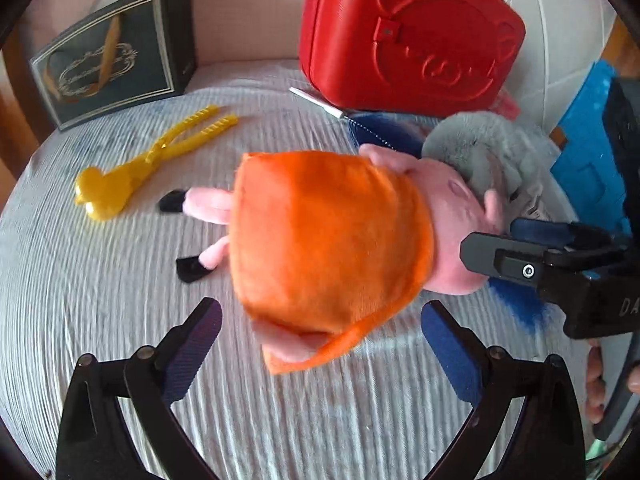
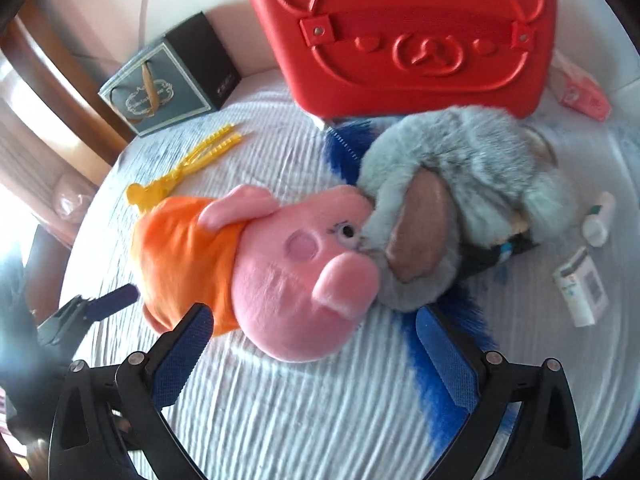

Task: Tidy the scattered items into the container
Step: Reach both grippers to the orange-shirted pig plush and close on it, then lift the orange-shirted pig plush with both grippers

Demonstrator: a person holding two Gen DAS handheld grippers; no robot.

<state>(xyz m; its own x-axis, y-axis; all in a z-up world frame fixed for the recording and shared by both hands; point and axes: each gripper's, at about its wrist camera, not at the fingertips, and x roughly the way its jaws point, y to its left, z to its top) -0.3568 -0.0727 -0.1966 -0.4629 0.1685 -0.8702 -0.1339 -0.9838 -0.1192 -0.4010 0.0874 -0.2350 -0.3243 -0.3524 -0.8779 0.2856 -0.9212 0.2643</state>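
A pink pig plush in an orange dress lies on the striped bedspread, its head against a grey rabbit plush. My left gripper is open, its fingers either side of the dress hem without touching it. My right gripper is open too, and the pig's head sits just ahead of its fingers. The red hard case stands closed behind the plushes. A yellow plastic clamp toy lies to the left. One finger of my left gripper shows near the dress in the right wrist view.
A dark gift bag stands at the back left. Blue fur lies under the plushes. Small boxes, a white bottle and a pink box lie at the right. A blue plastic object is at the far right.
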